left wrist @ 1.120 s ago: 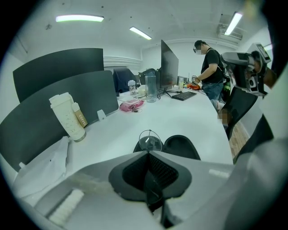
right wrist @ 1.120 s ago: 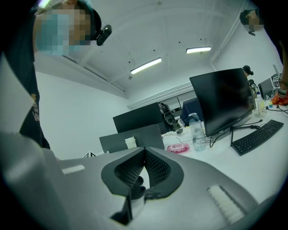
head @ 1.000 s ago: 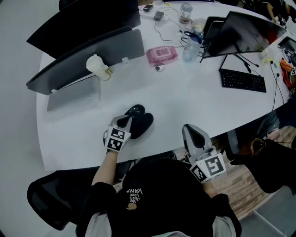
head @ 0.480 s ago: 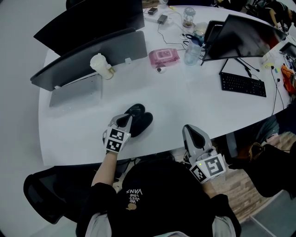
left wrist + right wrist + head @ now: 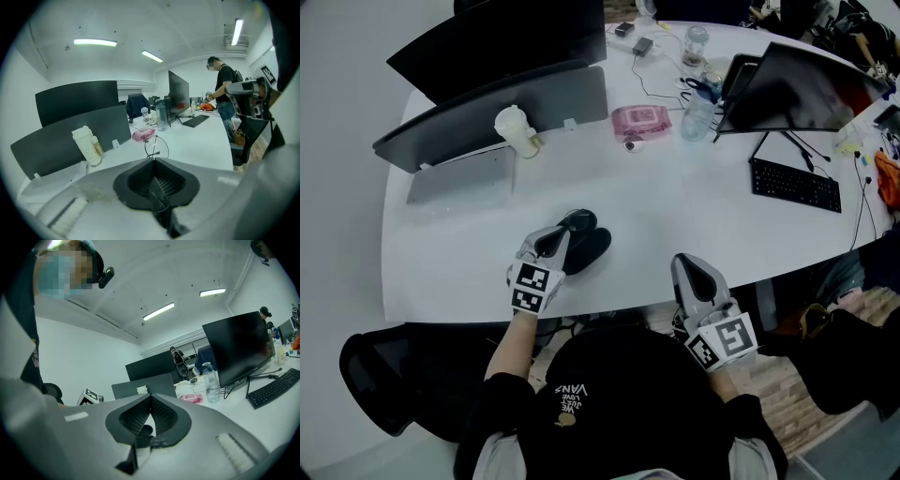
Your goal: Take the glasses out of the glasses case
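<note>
The head camera looks steeply down from above, far back, onto the white desk [image 5: 675, 211], with the left gripper [image 5: 555, 242] and right gripper [image 5: 684, 267] at the bottom of its field. The left gripper view sits close behind that gripper's fingers [image 5: 140, 180], tilted slightly down across the desk, with the pink wipes pack [image 5: 143, 134] just beyond the fingertips. The right gripper view, equally close behind its own fingers [image 5: 164, 420], faces nearly level. The same pack shows just right of those fingertips and in the head view too.
</note>
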A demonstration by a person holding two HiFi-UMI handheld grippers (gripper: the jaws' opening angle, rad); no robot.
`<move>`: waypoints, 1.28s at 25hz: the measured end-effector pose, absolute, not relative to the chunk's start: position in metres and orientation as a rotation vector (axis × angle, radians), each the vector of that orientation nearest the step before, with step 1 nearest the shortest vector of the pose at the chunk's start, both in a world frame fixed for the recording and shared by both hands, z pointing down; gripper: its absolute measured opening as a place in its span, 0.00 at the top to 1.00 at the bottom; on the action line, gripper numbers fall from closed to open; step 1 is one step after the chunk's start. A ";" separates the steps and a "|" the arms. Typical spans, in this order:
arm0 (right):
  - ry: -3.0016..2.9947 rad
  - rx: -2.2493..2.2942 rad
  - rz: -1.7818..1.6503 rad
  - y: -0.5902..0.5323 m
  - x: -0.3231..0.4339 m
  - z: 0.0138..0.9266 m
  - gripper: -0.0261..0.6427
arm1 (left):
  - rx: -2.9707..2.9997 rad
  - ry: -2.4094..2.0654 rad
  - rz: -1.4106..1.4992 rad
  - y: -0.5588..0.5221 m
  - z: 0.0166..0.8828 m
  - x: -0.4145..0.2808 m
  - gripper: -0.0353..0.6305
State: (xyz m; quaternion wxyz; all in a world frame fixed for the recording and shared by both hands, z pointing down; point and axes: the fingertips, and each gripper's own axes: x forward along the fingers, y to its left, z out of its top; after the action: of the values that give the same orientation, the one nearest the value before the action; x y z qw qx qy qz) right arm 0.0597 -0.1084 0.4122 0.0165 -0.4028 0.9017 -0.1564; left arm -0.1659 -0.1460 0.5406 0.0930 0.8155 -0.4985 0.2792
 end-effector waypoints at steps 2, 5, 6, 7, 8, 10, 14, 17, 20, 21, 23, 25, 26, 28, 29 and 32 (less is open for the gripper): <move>2.812 -1.234 -0.479 -0.108 0.060 0.411 0.96 | 2.429 -1.508 0.802 -0.143 0.530 -0.165 0.94; 2.826 -1.205 -0.468 -0.109 0.060 0.409 0.96 | 2.445 -1.548 0.765 -0.139 0.514 -0.162 0.94; 2.830 -1.195 -0.465 -0.109 0.060 0.408 0.96 | 2.450 -1.561 0.753 -0.137 0.508 -0.162 0.94; 2.836 -1.185 -0.463 -0.109 0.059 0.408 0.96 | 2.455 -1.575 0.740 -0.135 0.503 -0.161 0.94; 2.841 -1.173 -0.461 -0.109 0.059 0.407 0.96 | 2.458 -1.588 0.726 -0.133 0.498 -0.160 0.94; 2.852 -1.149 -0.456 -0.109 0.057 0.406 0.96 | 2.463 -1.612 0.705 -0.128 0.489 -0.159 0.94; 2.879 -1.099 -0.444 -0.108 0.054 0.402 0.96 | 2.463 -1.646 0.682 -0.118 0.476 -0.158 0.93; 2.890 -1.070 -0.430 -0.107 0.054 0.399 0.96 | 2.461 -1.673 0.657 -0.110 0.469 -0.157 0.94; 2.898 -1.050 -0.423 -0.106 0.054 0.397 0.96 | 2.458 -1.702 0.618 -0.103 0.460 -0.154 0.93; 2.900 -1.045 -0.424 -0.106 0.054 0.397 0.96 | 2.455 -1.713 0.602 -0.101 0.454 -0.153 0.94; 2.905 -1.037 -0.425 -0.105 0.054 0.396 0.96 | 2.449 -1.732 0.574 -0.098 0.443 -0.150 0.94; 2.911 -1.028 -0.426 -0.104 0.053 0.395 0.96 | 2.452 -1.745 0.553 -0.094 0.437 -0.150 0.94; 2.914 -1.022 -0.426 -0.103 0.053 0.395 0.96 | 2.452 -1.749 0.546 -0.091 0.437 -0.150 0.94; 2.918 -1.012 -0.424 -0.103 0.052 0.395 0.96 | 2.446 -1.758 0.536 -0.086 0.435 -0.150 0.94; 2.920 -1.008 -0.423 -0.103 0.052 0.395 0.96 | 2.442 -1.766 0.532 -0.084 0.433 -0.149 0.93; 2.928 -0.993 -0.423 -0.101 0.051 0.395 0.96 | 2.433 -1.776 0.514 -0.076 0.433 -0.149 0.94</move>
State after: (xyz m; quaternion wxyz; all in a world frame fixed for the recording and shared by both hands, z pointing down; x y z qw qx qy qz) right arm 0.0511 -0.1013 0.3953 0.0103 -0.3182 0.9382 -0.1356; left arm -0.1489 -0.0759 0.4332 0.0429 0.7955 -0.5805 0.1682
